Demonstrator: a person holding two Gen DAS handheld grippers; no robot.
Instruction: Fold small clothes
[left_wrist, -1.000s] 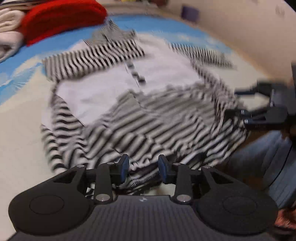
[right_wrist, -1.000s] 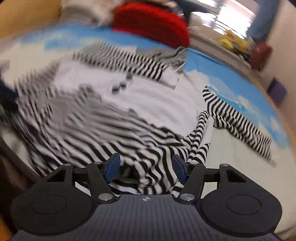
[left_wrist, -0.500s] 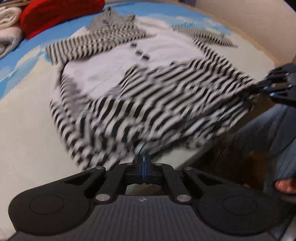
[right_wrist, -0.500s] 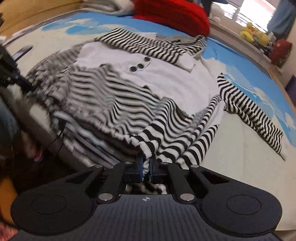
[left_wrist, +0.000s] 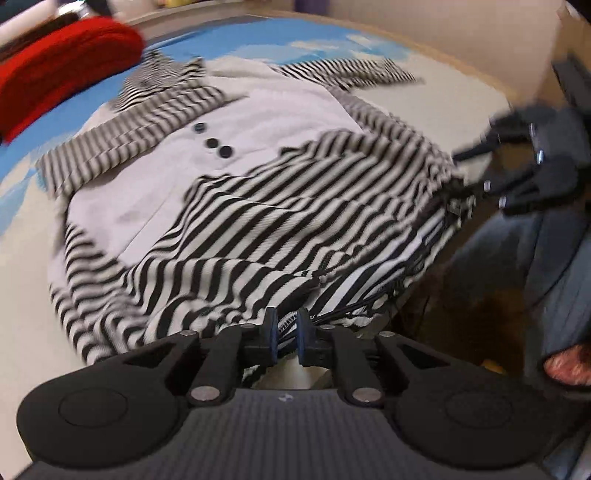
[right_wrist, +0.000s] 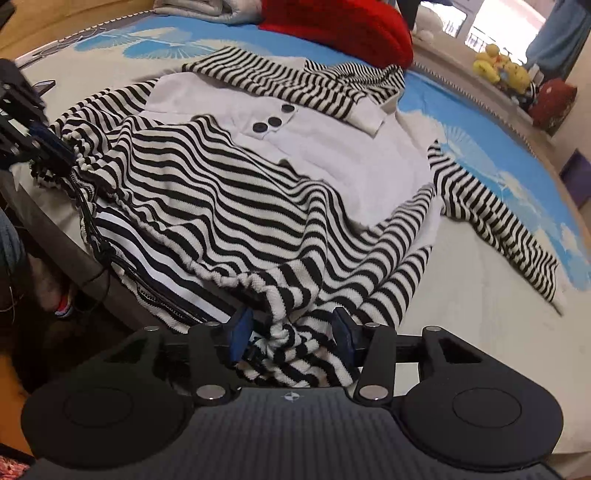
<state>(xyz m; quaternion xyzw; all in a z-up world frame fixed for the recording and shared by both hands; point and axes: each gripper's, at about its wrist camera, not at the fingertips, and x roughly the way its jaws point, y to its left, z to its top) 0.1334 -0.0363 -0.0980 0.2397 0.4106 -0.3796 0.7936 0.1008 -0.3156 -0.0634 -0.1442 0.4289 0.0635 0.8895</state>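
A black-and-white striped garment (left_wrist: 280, 221) with a white chest panel and three dark buttons (left_wrist: 214, 142) lies on the bed; it also shows in the right wrist view (right_wrist: 229, 192). Its lower hem is folded up over the body. My left gripper (left_wrist: 283, 334) has its jaws slightly apart with the striped hem edge between them. My right gripper (right_wrist: 291, 328) is open, with a bunched hem corner lying loose between the fingers. Each gripper shows at the side of the other's view, the right one (left_wrist: 517, 173) and the left one (right_wrist: 33, 144). One sleeve (right_wrist: 491, 218) lies stretched out to the right.
The bed sheet (right_wrist: 480, 325) is cream with blue patterns. A red blanket (right_wrist: 332, 26) and folded towels (right_wrist: 207, 7) lie at the far end. Yellow toys (right_wrist: 502, 66) sit by the window. The bed edge and the person's legs (left_wrist: 524, 258) are close to the hem.
Both grippers were shut on the hem half a second ago. The right gripper has opened wide and let the hem drop; the left jaws have parted slightly. The hem lies further up the garment.
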